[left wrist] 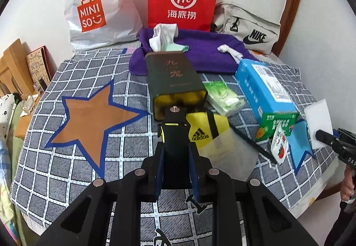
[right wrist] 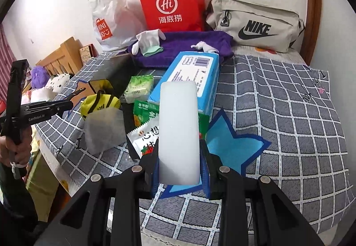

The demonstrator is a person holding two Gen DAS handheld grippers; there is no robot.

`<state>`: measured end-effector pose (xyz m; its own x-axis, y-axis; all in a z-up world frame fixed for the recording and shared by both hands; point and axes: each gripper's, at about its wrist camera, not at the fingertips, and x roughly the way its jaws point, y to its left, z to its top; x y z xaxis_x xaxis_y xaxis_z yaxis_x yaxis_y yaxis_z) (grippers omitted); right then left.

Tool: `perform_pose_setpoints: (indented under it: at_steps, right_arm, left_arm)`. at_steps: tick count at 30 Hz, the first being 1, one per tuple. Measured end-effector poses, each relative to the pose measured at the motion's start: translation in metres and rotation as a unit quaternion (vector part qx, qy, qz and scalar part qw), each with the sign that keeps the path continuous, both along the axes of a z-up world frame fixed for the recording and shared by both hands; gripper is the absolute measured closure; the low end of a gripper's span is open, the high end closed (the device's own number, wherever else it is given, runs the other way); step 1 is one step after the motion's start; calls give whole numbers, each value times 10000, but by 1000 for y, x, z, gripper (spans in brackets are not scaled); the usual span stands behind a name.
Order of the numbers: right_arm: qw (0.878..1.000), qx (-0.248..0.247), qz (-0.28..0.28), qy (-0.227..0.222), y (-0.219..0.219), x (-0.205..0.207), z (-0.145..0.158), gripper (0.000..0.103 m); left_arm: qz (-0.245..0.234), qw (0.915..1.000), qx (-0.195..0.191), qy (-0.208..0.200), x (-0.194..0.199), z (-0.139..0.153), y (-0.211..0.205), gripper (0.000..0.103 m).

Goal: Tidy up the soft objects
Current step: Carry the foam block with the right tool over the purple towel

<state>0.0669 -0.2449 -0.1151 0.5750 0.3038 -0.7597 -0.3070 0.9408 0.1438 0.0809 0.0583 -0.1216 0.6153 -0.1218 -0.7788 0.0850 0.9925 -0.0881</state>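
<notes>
My right hand-held gripper point(right wrist: 179, 164) is clamped on a pale white, translucent rectangular soft pad point(right wrist: 178, 132), lifted above the checked bed cover point(right wrist: 278, 112). It looks light and squashy, so gripping its lower end seems enough. My left hand-held gripper point(left wrist: 175, 152) is closed on a black strap point(left wrist: 174, 132) beside the yellow pouch point(left wrist: 208, 130).

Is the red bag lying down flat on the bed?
No, the red bag stands upright against the wall, handles up, behind the purple towel.
</notes>
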Motion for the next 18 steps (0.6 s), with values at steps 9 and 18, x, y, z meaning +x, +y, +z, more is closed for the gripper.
perform_pose_setpoints:
  at_steps: [9, 18]
  right_arm:
    - [9999, -33, -18, -146, 0, 15, 17, 73]
    - [9996, -13, -19, -277, 2, 38, 35, 73]
  left_arm:
    - [120, 9999, -64, -80, 12, 17, -3, 83]
    - [173, 9998, -56, -117, 32, 34, -7, 83]
